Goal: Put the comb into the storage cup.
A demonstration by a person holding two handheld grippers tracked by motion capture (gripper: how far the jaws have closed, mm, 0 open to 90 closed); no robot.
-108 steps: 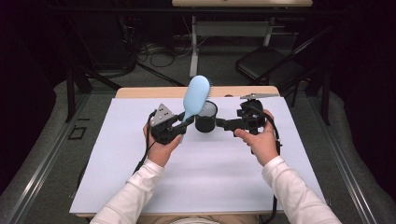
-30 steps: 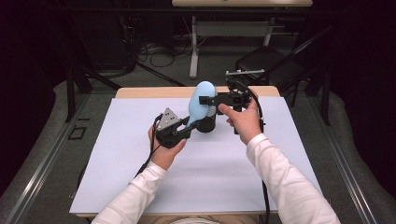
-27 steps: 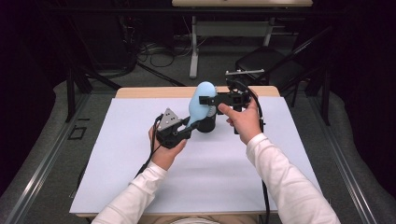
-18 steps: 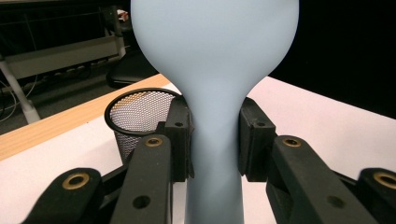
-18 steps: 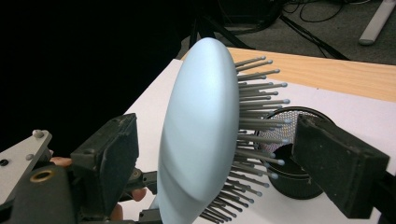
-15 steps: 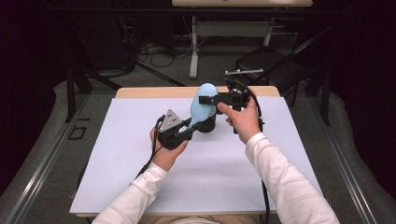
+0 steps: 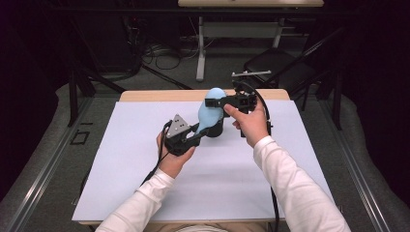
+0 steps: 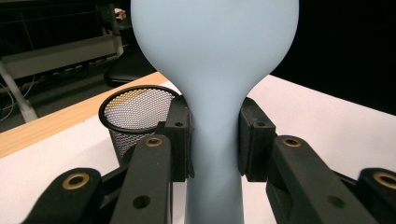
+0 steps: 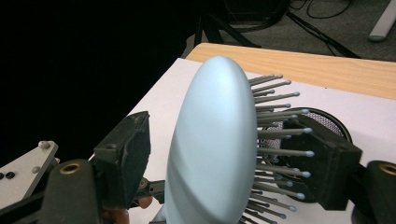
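Left tool (image 7: 193, 137) clamps hairbrush (image 7: 209, 115) handle above mesh cup (image 7: 216, 129); right tool (image 7: 214, 102), jaws just closing, brackets brush head without a firm grip; handover unfinished

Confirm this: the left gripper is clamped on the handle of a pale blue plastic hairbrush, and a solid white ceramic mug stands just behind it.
Not quite. The left gripper does clamp the pale blue plastic hairbrush by its handle, but behind it stands a black wire-mesh cup, not a white ceramic mug. The left gripper view shows its mesh wall.
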